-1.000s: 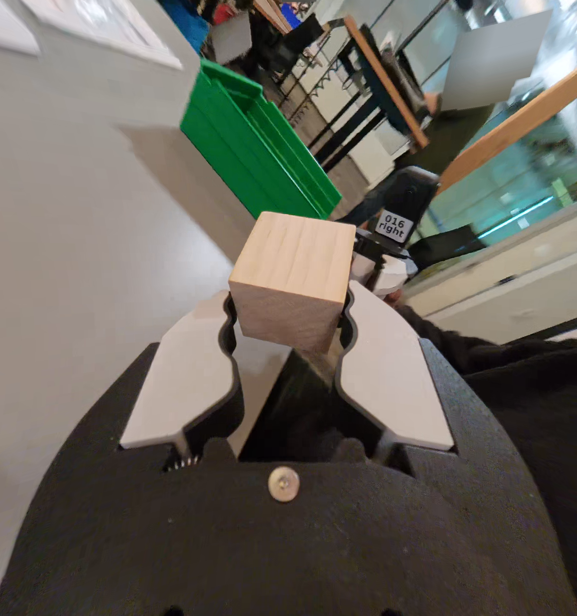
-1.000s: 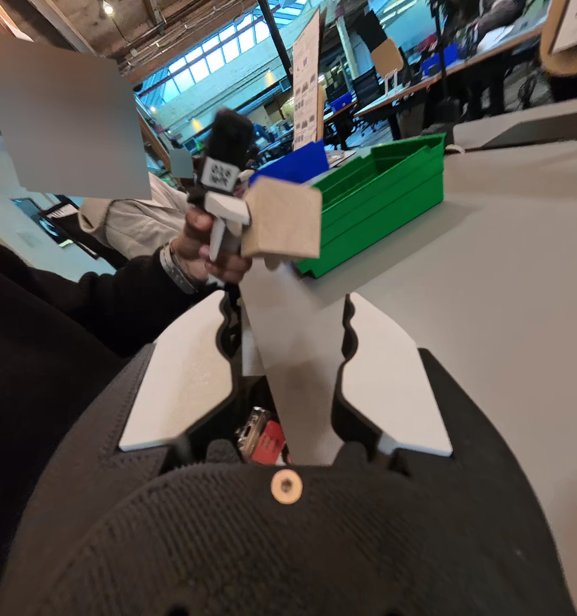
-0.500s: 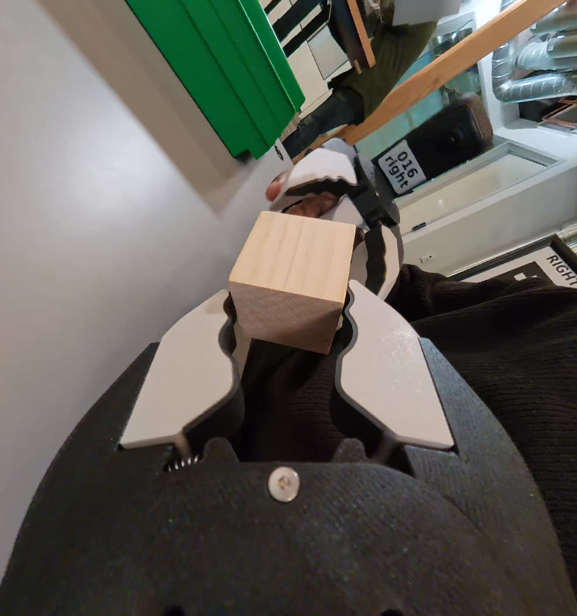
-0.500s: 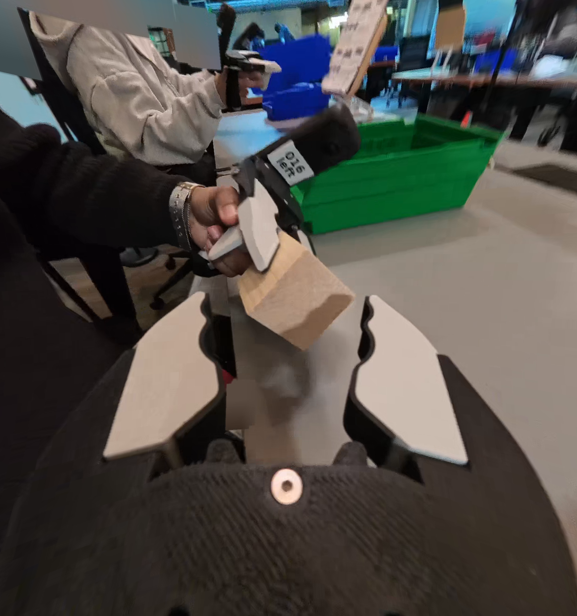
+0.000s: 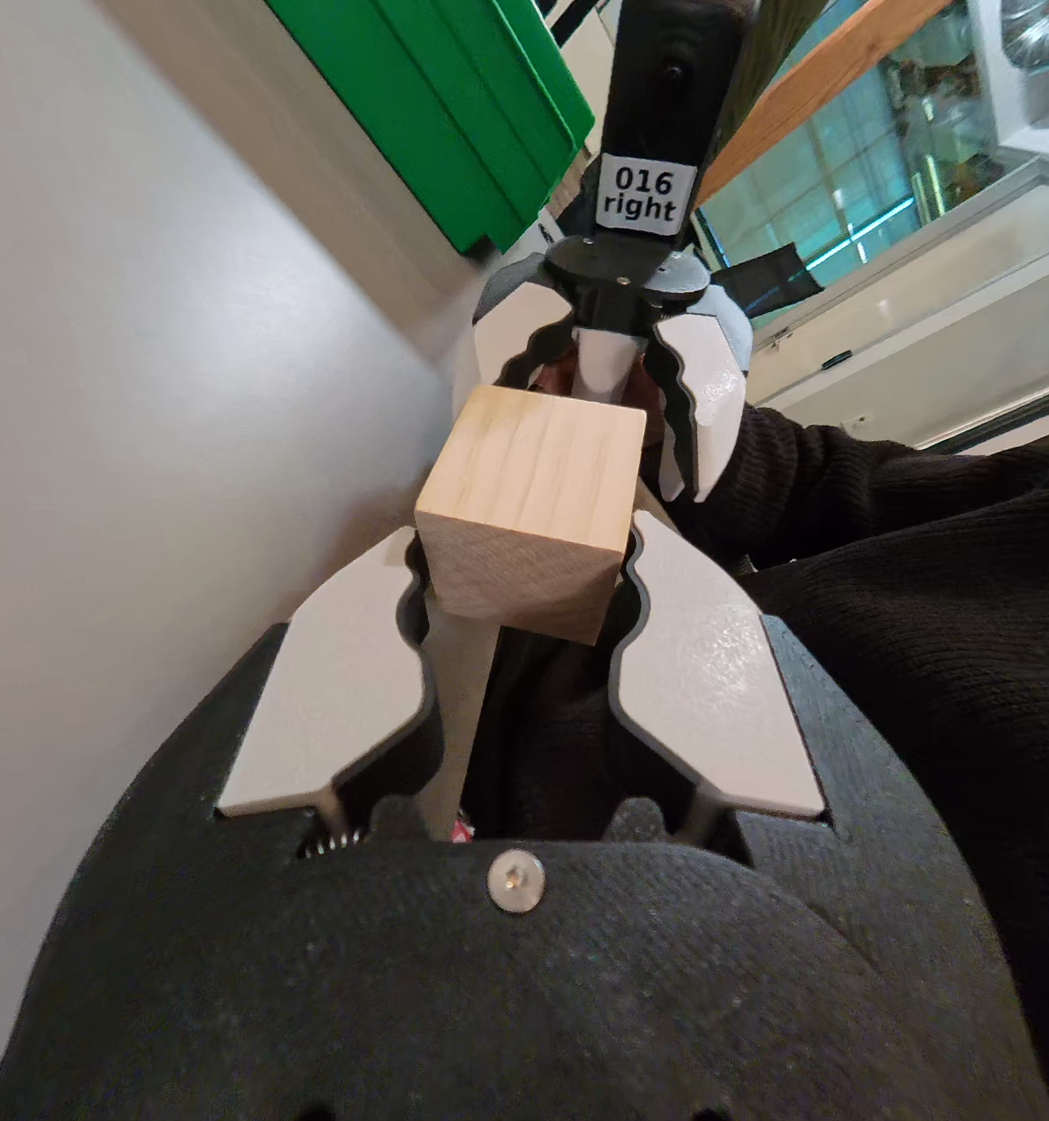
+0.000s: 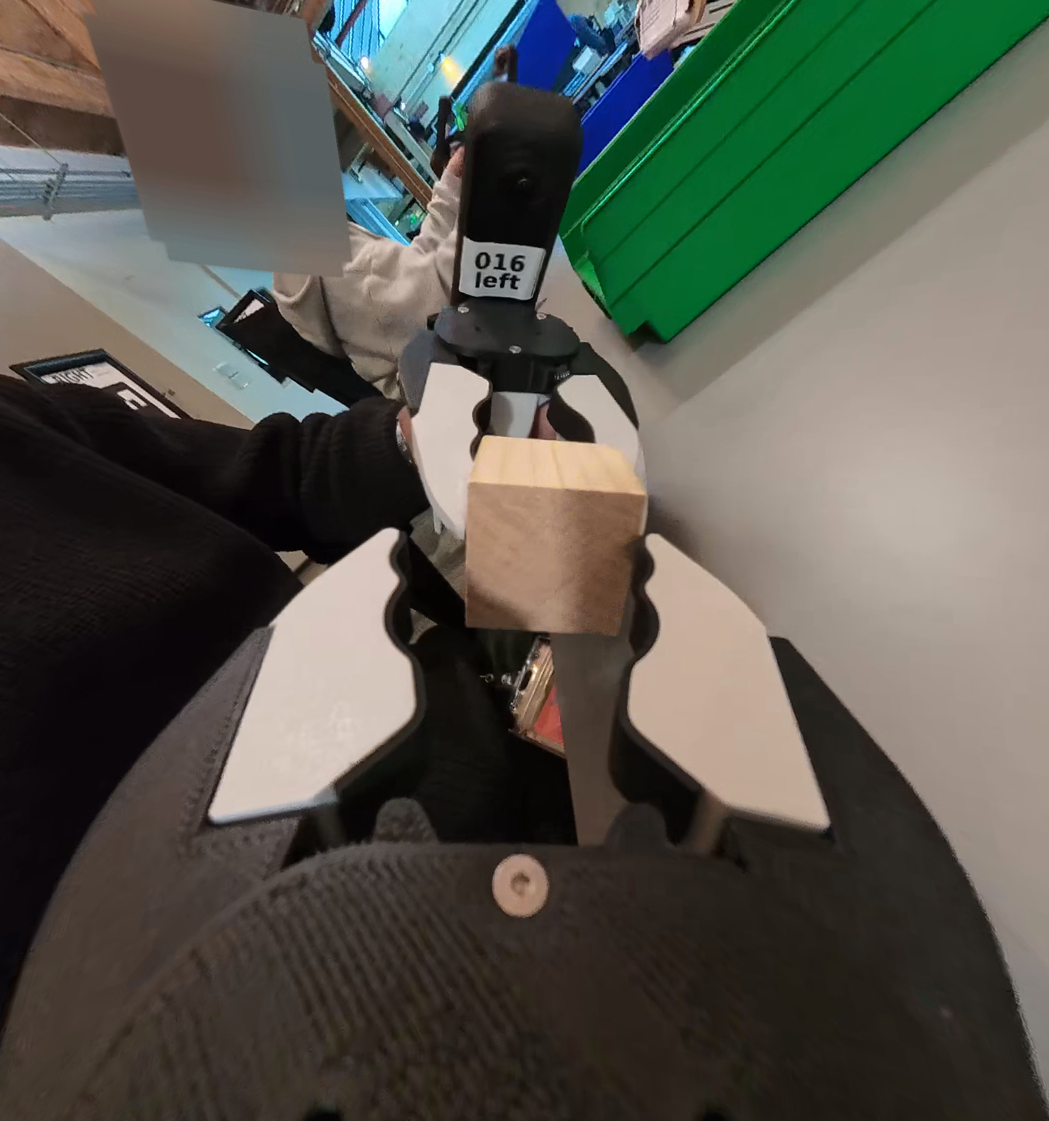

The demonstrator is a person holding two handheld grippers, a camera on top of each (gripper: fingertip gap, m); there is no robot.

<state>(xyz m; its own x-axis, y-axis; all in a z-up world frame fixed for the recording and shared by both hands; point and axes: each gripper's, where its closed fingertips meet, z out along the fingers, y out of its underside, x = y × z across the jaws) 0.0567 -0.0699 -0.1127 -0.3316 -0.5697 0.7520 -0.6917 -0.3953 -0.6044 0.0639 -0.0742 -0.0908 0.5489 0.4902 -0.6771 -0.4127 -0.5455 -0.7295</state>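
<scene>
A pale wooden cube (image 5: 534,479) is clamped between the fingers of my left gripper (image 5: 522,528), which is shut on it and holds it in the air beside the grey table (image 5: 146,364). My right gripper (image 5: 594,394) faces it head-on, open, with its fingers reaching around the far side of the cube. In the right wrist view the cube (image 6: 552,546) sits between the open fingers of my right gripper (image 6: 522,543), close against the right finger and apart from the left one. The left gripper (image 6: 512,418) grips it from the opposite side.
A green plastic bin (image 5: 449,103) stands on the table beyond the grippers; it also shows in the right wrist view (image 6: 813,158). A black sleeve (image 6: 146,515) fills the side off the table. A person in a light jacket (image 6: 376,291) sits behind.
Both grippers have turned to face each other and closed the distance. The cube, still held by the left gripper, now lies between the right gripper's open fingers.
</scene>
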